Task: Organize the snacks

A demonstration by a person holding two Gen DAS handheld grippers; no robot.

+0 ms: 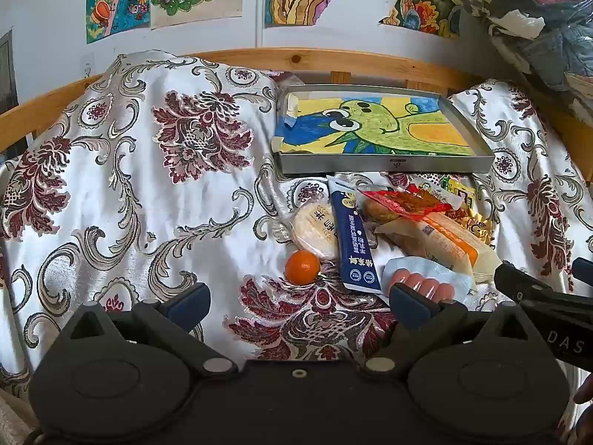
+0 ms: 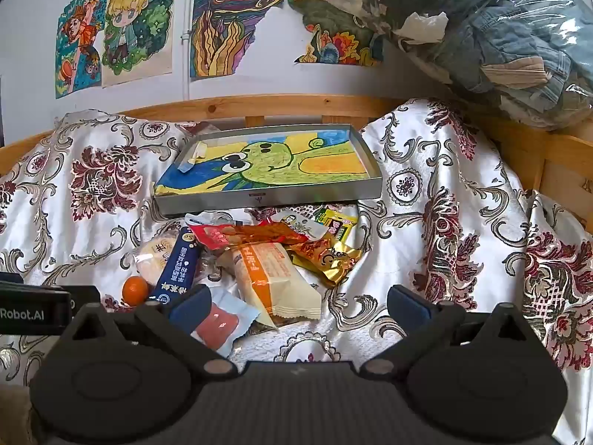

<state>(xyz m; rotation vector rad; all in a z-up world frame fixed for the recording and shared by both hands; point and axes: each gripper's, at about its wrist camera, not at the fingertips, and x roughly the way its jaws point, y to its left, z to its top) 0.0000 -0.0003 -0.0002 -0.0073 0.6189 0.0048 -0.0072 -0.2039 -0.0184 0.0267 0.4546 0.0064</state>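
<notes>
The snacks lie in a loose heap on the patterned cloth (image 1: 155, 193), just in front of the tray (image 1: 385, 165), which sits behind them with only a drawing lining its floor, likely the place meant to receive them. A tangerine (image 1: 302, 267) rests at the heap's left edge beside a round cake (image 1: 315, 231) and a blue sachet (image 1: 355, 244); a long orange pack (image 2: 274, 278) lies across the middle, a gold wrapper (image 2: 333, 259) to its right.

The left gripper (image 1: 298, 302) hangs low before the tangerine, jaws wide and empty. The right gripper (image 2: 296, 302) hovers over the sausage pack (image 2: 222, 320), jaws also wide and holding nothing (its left finger overlaps that pack's corner). Both seem poised for a first pick, since nothing is in the tray yet.
</notes>
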